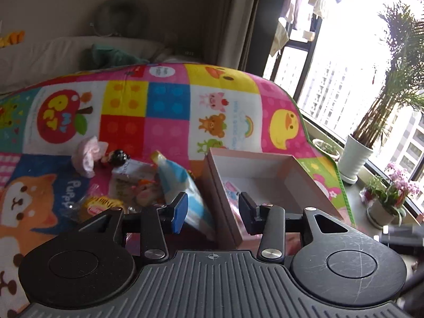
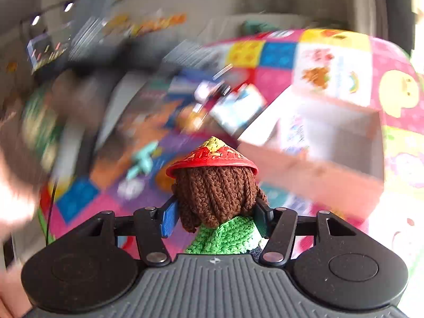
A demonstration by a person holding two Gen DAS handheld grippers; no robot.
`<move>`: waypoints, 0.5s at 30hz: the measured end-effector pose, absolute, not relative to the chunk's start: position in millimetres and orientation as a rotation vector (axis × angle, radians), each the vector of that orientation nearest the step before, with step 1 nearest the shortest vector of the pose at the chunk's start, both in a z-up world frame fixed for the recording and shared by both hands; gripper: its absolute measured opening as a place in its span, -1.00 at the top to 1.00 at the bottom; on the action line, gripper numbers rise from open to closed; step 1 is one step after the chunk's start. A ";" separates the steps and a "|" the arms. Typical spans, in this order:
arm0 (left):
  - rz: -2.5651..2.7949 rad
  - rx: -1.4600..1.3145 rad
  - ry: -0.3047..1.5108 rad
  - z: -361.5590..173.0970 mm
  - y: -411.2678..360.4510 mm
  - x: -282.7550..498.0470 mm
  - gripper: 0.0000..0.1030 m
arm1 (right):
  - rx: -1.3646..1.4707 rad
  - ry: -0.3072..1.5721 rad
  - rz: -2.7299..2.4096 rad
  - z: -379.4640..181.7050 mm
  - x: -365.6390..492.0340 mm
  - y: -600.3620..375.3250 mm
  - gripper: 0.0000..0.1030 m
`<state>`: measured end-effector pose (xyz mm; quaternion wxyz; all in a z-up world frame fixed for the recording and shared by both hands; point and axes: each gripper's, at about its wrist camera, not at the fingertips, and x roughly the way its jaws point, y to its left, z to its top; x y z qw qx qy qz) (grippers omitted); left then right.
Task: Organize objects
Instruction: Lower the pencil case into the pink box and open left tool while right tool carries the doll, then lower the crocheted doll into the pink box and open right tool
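My right gripper (image 2: 216, 216) is shut on a crocheted doll (image 2: 216, 198) with brown yarn hair, a red and yellow cone hat and a green top; both pads press its head. The scene behind it is smeared by motion. A pink cardboard box (image 2: 318, 175) lies open to the right of the doll. My left gripper (image 1: 213, 212) is open with nothing between its fingers, hovering over the near left wall of the same pink box (image 1: 217, 185). Left of the box lies a heap of small toys (image 1: 132, 182), among them a blue and white pouch (image 1: 177, 177) and a pink tissue flower (image 1: 88, 156).
Everything rests on a bright patchwork cartoon mat (image 1: 169, 106). A picture card (image 1: 232, 189) lies inside the box. A windowsill at the right holds a potted palm (image 1: 357, 159) and a flowering pot (image 1: 384, 206). A person's hand (image 2: 13, 206) blurs at the left edge.
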<state>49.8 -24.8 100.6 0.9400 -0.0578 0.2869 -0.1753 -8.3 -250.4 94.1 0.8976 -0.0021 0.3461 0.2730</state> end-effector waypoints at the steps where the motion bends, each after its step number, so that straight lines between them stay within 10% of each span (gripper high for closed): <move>1: -0.371 -0.112 0.593 96.3 -18.2 39.2 0.10 | 0.039 0.704 0.531 105.3 5.0 -260.4 -0.12; 15: -0.291 -0.122 0.649 49.4 72.8 -15.2 0.10 | 0.271 0.978 0.149 47.6 187.3 -270.5 -0.28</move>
